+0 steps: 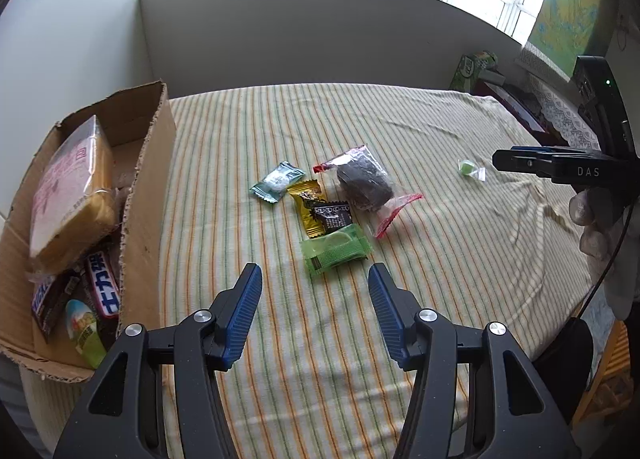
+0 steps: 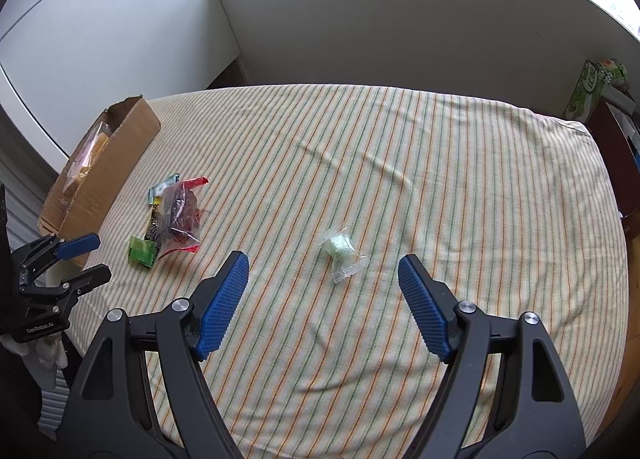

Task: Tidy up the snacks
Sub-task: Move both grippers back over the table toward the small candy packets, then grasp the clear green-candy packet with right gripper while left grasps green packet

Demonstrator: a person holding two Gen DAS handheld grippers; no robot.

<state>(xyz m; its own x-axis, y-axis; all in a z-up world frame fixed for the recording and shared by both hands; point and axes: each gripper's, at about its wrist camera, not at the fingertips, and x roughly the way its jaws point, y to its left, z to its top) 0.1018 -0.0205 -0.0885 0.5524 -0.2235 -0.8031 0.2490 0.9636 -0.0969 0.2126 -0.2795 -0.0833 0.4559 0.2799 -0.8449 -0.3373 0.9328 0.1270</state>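
Both the left gripper (image 1: 315, 279) and right gripper (image 2: 322, 271) gape empty; only the left view shows inside the cardboard box (image 1: 148, 163).

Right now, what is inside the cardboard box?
The cardboard box holds a wrapped bread pack on top, with a Snickers bar and other wrapped snacks lower down. Whatever lies beneath them is covered.

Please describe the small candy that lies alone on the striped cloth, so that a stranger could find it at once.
Start at the cardboard box on the striped cloth and pass the pile of wrappers beside it. Farther on, alone, lies the small candy. Only it has a clear wrapper with twisted ends and a pale green sweet inside.
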